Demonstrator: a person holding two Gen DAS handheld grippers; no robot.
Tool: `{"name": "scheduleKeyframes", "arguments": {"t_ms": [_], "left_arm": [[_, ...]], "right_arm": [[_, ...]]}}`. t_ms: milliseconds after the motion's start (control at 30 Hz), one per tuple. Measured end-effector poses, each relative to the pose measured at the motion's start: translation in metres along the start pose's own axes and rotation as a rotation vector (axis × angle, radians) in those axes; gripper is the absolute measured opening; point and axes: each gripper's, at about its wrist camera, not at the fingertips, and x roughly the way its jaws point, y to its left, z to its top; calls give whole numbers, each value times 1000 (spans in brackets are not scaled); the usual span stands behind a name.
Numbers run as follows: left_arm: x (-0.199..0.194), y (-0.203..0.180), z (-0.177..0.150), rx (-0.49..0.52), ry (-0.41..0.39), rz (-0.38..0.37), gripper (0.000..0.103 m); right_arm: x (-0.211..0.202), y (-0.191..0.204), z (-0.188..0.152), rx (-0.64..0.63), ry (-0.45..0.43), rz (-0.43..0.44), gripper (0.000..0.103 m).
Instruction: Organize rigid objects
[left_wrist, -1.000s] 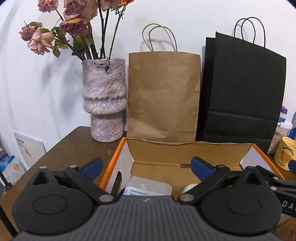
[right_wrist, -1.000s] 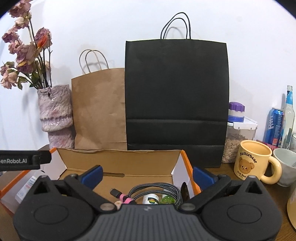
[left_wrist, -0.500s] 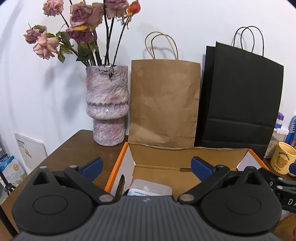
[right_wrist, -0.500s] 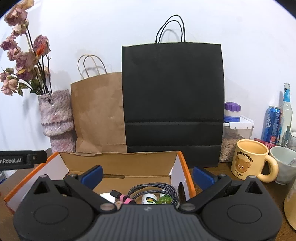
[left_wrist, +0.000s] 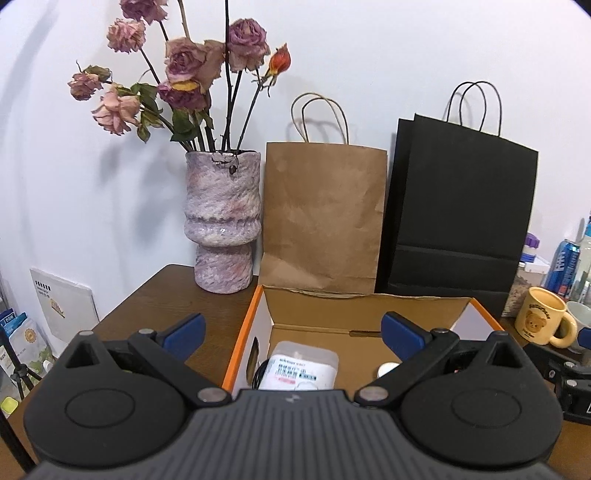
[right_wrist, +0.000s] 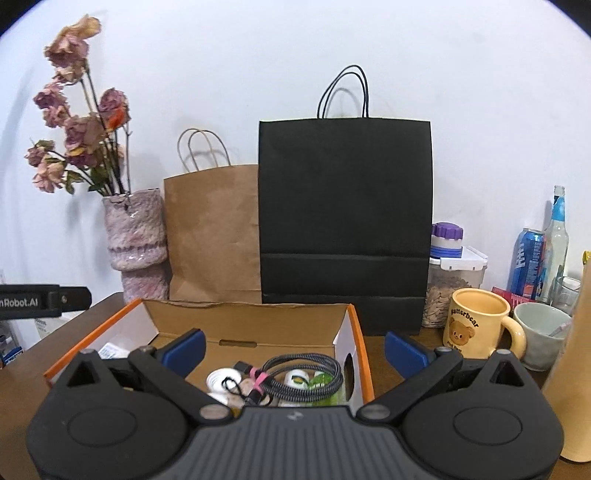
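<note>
An open cardboard box (left_wrist: 365, 304) with orange edges sits on the brown table; it also shows in the right wrist view (right_wrist: 243, 315). Inside lie a clear plastic case with a printed label (left_wrist: 301, 367), a coiled braided cable (right_wrist: 303, 376), a white round item (right_wrist: 218, 380) and a small green-labelled item (right_wrist: 317, 382). My left gripper (left_wrist: 293, 330) is open and empty, held above the box's near left side. My right gripper (right_wrist: 295, 349) is open and empty, above the box's near right side.
A pink vase of dried roses (left_wrist: 221, 221), a brown paper bag (left_wrist: 325, 218) and a black paper bag (left_wrist: 461, 214) stand behind the box. A yellow bear mug (right_wrist: 476, 325), grey cup (right_wrist: 539, 336), seed container (right_wrist: 454, 280), blue can (right_wrist: 528, 262) and bottle (right_wrist: 557, 236) stand right.
Both grippers have drawn back and up from the box, so more of the box, table and bags shows. Both stay open and empty.
</note>
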Motion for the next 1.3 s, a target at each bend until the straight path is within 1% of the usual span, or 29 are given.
{"name": "scheduleKeyframes", "arguments": {"t_ms": [367,533,733,1100,1300], "left_arm": [[-64,7,-14,26,-13,-38,103],[-94,9,-25,39,-23,-53,103],[-128,19,-46,42,5,-67,103],[-180,33,-87,62,30,-44,103],[-198,36,-111,75,71,-72,103]], "right_arm": [[-65,6,-10,2,-10,4,103],[-98,9,-21,14,-10,7,103],[-136,11,-38,16,11,15,103],[-199,19,-77,15,45,30,103],[-221,25,-94,1,57,24,103]]}}
